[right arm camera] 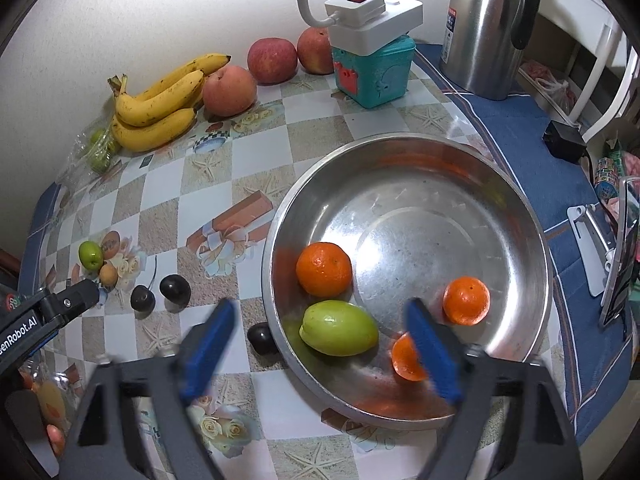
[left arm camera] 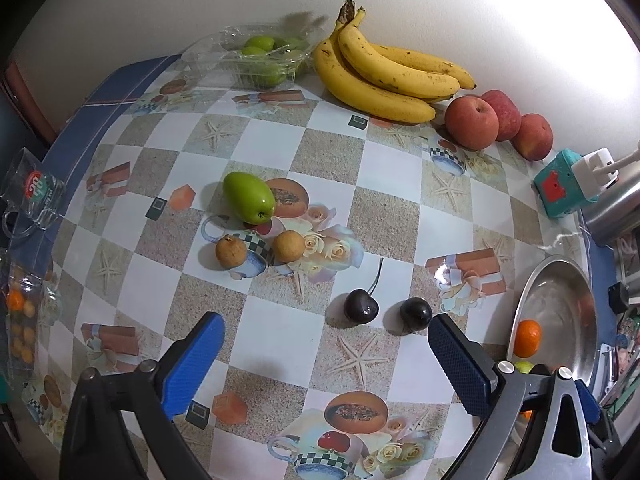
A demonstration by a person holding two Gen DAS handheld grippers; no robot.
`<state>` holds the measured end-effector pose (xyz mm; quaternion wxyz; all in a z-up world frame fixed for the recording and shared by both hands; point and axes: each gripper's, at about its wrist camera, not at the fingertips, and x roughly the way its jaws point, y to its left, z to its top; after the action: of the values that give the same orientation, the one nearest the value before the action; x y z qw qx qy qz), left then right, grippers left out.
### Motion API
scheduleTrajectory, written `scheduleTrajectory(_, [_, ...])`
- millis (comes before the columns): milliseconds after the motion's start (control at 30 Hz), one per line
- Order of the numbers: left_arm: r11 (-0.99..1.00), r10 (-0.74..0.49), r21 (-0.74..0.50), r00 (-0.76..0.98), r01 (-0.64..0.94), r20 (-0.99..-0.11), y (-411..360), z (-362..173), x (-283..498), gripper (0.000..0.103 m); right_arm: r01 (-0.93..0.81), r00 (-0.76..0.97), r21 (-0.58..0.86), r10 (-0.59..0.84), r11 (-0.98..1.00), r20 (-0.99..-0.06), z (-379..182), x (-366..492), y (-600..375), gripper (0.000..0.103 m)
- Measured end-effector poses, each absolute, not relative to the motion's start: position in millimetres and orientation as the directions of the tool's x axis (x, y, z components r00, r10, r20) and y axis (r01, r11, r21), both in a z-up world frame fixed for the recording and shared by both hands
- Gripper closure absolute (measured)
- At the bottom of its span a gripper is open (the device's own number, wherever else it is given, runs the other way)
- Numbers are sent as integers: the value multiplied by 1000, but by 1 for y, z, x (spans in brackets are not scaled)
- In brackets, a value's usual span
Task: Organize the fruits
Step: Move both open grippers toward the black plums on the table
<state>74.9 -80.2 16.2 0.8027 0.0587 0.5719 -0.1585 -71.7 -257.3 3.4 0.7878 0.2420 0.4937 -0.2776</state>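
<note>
On the checked table (left arm camera: 280, 152), both claws, left (left arm camera: 326, 344) and right (right arm camera: 320, 340), gape empty; small round cherries (left arm camera: 361, 306) look slippery and soft, so pinch gently across the middle.

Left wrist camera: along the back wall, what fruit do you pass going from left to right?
Clear box of green fruits → bunch of bananas → three red apples
</note>
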Motion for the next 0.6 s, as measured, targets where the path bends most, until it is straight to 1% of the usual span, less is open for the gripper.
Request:
scheduleTrajectory(433, [929, -172, -48, 314, 367, -934, -86, 20, 72, 0, 682, 350, 98, -206, 725, -914, 0, -71, -255, 3])
scheduleTrajectory(600, [923, -138, 7, 349, 384, -927, -87, 23, 71, 0, 685, 353, 112, -194, 720, -915, -2, -71, -255, 3])
